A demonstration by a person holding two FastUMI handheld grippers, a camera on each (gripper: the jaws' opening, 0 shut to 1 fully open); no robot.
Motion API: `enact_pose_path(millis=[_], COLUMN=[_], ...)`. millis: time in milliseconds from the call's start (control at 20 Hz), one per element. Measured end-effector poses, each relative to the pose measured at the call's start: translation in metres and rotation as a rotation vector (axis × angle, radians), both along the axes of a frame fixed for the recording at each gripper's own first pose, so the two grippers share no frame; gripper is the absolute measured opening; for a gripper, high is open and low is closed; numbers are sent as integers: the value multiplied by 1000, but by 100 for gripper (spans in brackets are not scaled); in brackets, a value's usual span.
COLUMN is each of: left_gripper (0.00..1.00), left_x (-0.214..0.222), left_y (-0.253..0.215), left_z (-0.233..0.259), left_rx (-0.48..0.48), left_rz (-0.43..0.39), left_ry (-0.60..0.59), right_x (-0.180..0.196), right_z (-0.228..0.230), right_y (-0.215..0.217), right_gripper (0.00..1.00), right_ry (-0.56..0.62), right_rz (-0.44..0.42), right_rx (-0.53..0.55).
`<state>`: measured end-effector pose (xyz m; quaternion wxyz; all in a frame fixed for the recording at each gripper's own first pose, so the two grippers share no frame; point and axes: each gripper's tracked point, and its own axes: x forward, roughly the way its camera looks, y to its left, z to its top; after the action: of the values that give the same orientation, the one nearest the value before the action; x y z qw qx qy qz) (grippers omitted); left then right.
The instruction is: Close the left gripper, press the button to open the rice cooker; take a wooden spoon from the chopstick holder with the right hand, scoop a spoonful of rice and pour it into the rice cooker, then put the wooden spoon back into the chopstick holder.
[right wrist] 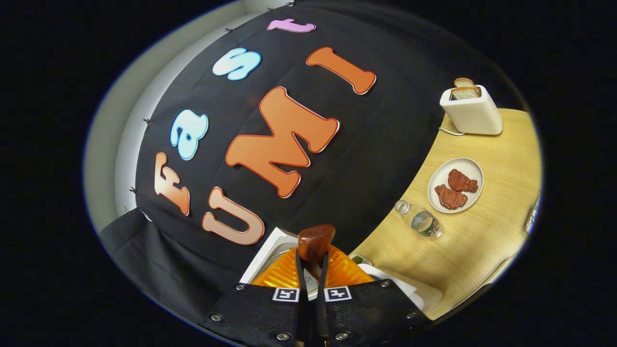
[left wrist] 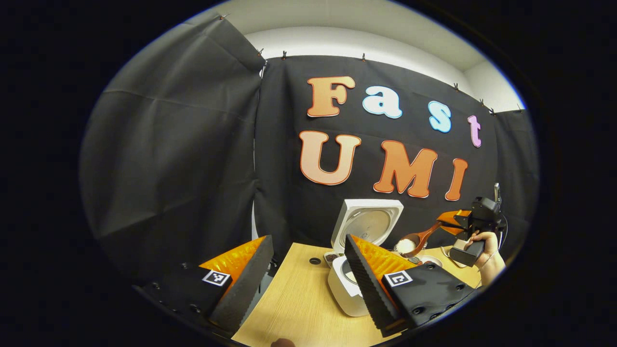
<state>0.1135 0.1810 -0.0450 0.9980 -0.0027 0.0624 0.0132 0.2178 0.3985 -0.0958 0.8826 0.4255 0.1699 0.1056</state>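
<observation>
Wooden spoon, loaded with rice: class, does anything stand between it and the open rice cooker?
Nothing visible does. In the left gripper view the wooden spoon, held by the right gripper, hangs just right of the rice cooker, whose lid stands raised behind the pot.

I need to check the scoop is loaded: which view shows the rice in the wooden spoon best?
The left gripper view: the wooden spoon is seen side-on, held by the right gripper beside the open rice cooker, white rice heaped in its bowl. The right gripper view looks along the spoon's back, hiding the rice.
</observation>
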Motion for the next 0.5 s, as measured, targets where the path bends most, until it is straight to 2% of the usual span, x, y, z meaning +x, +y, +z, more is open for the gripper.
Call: enact_pose_path(millis=[500], left_gripper=[100], left_x=[6], left_y=[5], left_z=[-4], left_rx=[-2], left_rz=[5], left_ry=[10], right_x=[14], right_z=[0], right_y=[21], right_gripper=[5], right_ry=[-26], right_rz=[23], right_rx=[-60])
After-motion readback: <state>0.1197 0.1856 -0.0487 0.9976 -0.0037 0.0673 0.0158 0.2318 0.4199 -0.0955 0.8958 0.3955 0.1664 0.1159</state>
